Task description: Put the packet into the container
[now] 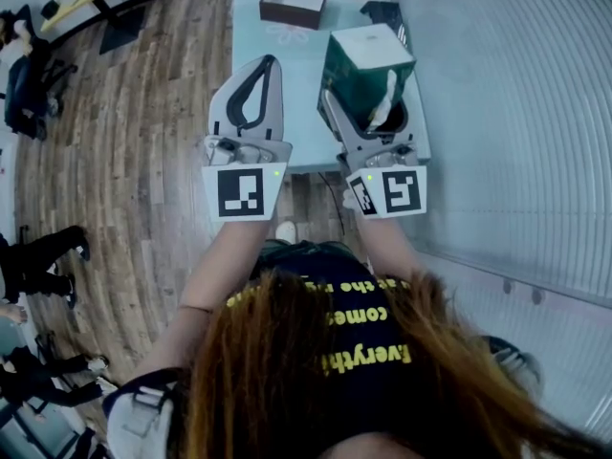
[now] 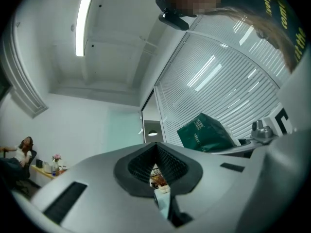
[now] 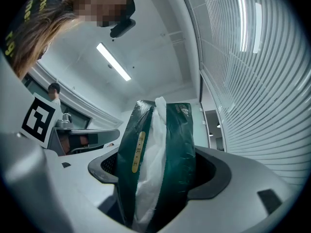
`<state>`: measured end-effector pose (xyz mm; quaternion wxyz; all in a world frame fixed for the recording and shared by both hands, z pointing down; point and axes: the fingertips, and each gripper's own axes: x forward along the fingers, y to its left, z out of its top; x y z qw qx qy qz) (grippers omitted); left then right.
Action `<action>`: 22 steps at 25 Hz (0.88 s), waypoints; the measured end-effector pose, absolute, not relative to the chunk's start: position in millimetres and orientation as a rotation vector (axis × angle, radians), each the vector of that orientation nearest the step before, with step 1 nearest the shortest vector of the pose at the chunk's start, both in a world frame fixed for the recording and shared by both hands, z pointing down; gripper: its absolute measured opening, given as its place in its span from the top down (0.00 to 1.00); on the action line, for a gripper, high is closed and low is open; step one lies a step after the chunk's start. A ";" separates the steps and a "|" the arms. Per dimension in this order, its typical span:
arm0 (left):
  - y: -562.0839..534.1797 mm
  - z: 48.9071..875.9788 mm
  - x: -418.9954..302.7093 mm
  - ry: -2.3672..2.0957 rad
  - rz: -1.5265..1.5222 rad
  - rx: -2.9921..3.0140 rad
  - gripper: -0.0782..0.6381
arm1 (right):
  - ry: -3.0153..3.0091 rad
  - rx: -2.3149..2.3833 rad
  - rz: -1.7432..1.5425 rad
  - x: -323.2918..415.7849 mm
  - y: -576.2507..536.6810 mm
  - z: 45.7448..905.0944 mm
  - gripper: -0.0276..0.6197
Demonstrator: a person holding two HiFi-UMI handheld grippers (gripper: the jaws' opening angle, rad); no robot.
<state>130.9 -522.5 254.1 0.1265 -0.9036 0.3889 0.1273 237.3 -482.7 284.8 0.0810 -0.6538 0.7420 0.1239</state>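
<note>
While the right gripper (image 1: 371, 115) pinches the green packet (image 1: 363, 65) by one end, long axis pointing to 12 o'clock, the left gripper (image 1: 266, 65) is pressed shut, empty. Container (image 1: 287, 15) is at the packet's 11 o'clock.

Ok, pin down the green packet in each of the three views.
Head view: green packet upper centre-right, held up by the right gripper.
Left gripper view: right of centre, against the slatted wall.
Right gripper view: bottom centre, clamped between the jaws.
Shared landmark: the slatted wall, on the right in every view.
</note>
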 end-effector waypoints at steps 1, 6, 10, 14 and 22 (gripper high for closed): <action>-527.4 253.7 129.1 1.132 0.372 -2.632 0.89 | 2.219 -1.952 0.370 234.4 -488.0 285.0 0.37; -546.9 251.2 124.6 1.129 0.362 -2.638 0.89 | 2.224 -1.941 0.373 224.4 -510.0 280.3 0.37; -556.5 248.5 121.3 1.141 0.354 -2.640 0.89 | 2.243 -1.933 0.367 219.2 -523.1 276.0 0.37; -568.6 255.4 125.4 1.164 0.346 -2.639 0.89 | 2.244 -1.920 0.359 224.3 -535.9 279.4 0.37; -588.8 258.3 149.5 1.200 0.334 -2.629 0.89 | 2.275 -1.894 0.334 249.3 -558.5 284.6 0.37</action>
